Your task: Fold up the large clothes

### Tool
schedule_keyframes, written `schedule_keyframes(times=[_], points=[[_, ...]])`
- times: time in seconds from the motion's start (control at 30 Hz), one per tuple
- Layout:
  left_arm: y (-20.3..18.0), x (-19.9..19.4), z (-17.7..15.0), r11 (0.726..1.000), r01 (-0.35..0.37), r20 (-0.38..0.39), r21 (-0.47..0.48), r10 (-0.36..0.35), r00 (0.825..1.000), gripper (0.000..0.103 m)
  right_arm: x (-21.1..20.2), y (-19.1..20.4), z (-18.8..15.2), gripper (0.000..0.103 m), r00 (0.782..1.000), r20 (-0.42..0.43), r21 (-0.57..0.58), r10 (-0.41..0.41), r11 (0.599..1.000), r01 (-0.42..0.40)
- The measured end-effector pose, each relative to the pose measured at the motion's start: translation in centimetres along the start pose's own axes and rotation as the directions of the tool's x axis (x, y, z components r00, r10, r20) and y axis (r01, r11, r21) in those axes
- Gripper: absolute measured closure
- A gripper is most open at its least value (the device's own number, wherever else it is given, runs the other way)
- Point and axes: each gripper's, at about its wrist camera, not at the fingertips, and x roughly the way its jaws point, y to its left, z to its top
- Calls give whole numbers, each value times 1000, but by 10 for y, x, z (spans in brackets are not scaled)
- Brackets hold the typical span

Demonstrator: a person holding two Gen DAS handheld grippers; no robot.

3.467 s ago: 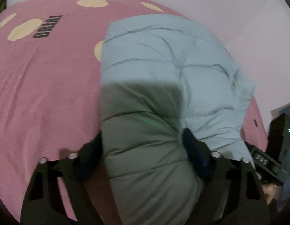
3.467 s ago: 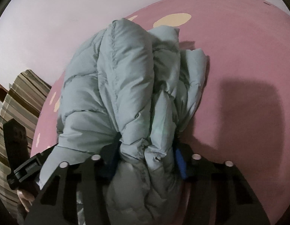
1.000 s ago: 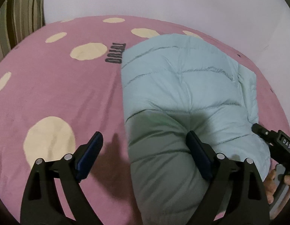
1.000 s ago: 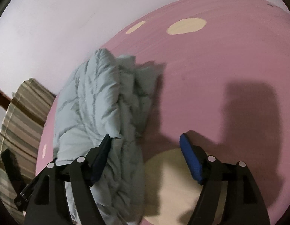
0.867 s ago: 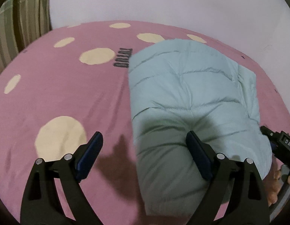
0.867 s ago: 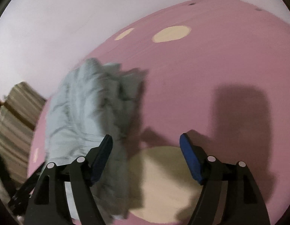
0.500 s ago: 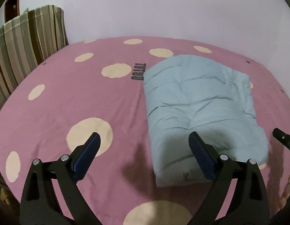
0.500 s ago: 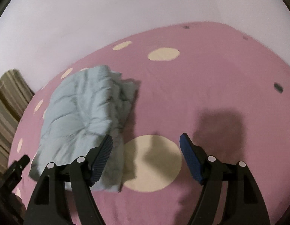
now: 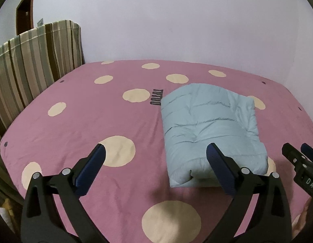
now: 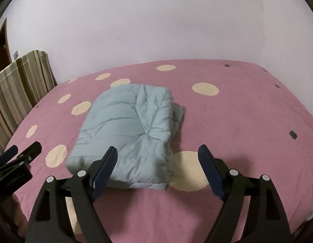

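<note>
A light blue puffy jacket (image 9: 209,125) lies folded into a thick rectangle on the pink bed cover (image 9: 79,121); it also shows in the right wrist view (image 10: 128,129). My left gripper (image 9: 156,162) is open and empty, raised above the bed near the jacket's near left edge. My right gripper (image 10: 157,162) is open and empty, raised above the jacket's near right corner. Neither touches the jacket. The right gripper's tip shows at the right edge of the left wrist view (image 9: 298,162).
The pink cover (image 10: 247,111) has cream dots and a dark printed logo (image 9: 155,97). A striped headboard (image 9: 30,56) stands at the left. A white wall (image 9: 176,20) runs behind the bed. A brown door (image 9: 24,10) is at far left.
Both grippers let go of the jacket, opened, and drew back and up from it. The jacket now lies folded flat on the bed, farther from both cameras.
</note>
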Motion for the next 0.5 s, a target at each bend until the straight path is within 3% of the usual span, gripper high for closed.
schedule_keyframes(times=[0.5], points=[[-2, -19, -5, 1000, 18, 19, -7, -18, 1000, 3, -19, 11, -2, 22, 997, 64, -30, -33, 999, 35]])
